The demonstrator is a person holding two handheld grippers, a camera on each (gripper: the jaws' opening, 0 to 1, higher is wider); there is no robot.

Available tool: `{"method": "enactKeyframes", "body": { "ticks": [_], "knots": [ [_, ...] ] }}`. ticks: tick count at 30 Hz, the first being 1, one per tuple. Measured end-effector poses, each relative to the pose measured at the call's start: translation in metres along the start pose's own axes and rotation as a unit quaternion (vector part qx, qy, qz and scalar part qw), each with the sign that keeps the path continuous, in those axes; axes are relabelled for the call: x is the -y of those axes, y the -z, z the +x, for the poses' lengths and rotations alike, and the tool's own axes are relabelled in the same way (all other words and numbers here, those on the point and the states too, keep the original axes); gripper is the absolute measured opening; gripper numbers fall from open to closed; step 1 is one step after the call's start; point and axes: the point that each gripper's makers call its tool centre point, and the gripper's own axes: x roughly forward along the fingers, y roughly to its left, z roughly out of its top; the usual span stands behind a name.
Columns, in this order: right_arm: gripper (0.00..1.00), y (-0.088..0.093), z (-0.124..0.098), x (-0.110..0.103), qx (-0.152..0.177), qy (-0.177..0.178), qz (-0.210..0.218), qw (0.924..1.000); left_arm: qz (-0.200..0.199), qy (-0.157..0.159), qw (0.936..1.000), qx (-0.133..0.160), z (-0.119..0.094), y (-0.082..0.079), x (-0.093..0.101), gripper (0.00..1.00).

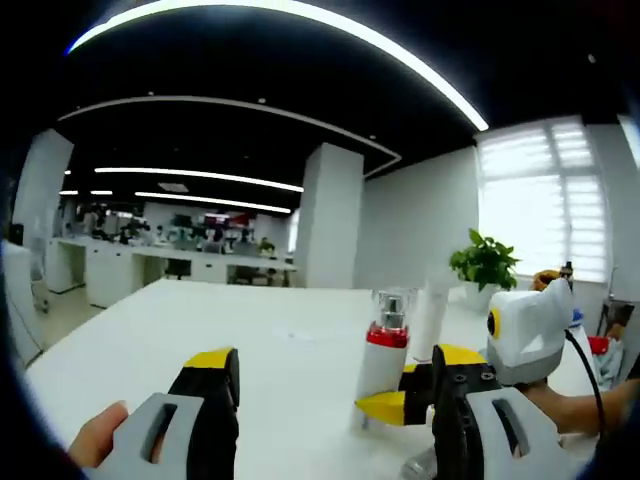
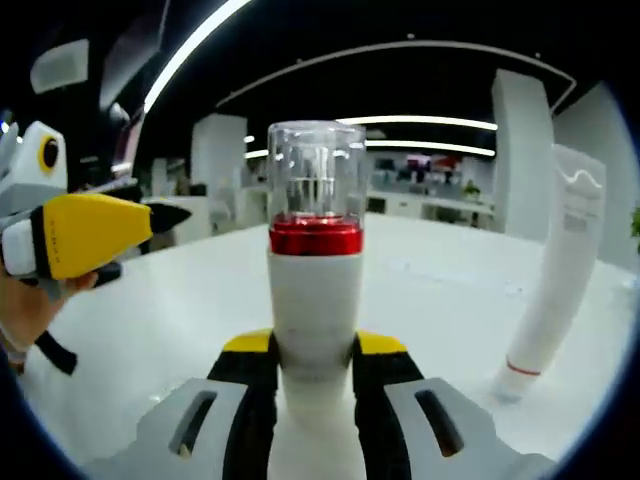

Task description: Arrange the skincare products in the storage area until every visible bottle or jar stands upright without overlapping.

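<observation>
Two skincare items showed on the white table: one white bottle with a red band and clear cap, and one white tube standing cap-down to its right. In the left gripper view, the left gripper hovered low over bare tabletop, its jaws wide apart on nothing, with the bottle just right of centre and the right gripper at its base. In the right gripper view, the right gripper was clamped on the bottle's lower body, bottle upright. To finish this step well, I judged the bottle should be set down flat, well apart from the tube, and released slowly so it would not tip
</observation>
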Motion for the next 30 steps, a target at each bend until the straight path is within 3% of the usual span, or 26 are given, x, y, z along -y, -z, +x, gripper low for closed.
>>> {"method": "enactKeyframes", "body": {
  "ticks": [7, 30],
  "knots": [
    [0.27, 0.001, 0.002, 0.020, 0.004, 0.036, 0.008, 0.9993, 0.012, 0.001, 0.9998, -0.013, 0.003, 0.012, 0.005, 0.80],
    [0.27, 0.004, -0.003, 0.082, -0.009, 0.136, 0.029, 0.9902, 0.022, 0.012, 0.9993, -0.029, 0.007, 0.021, 0.017, 0.80]
  ]
}}
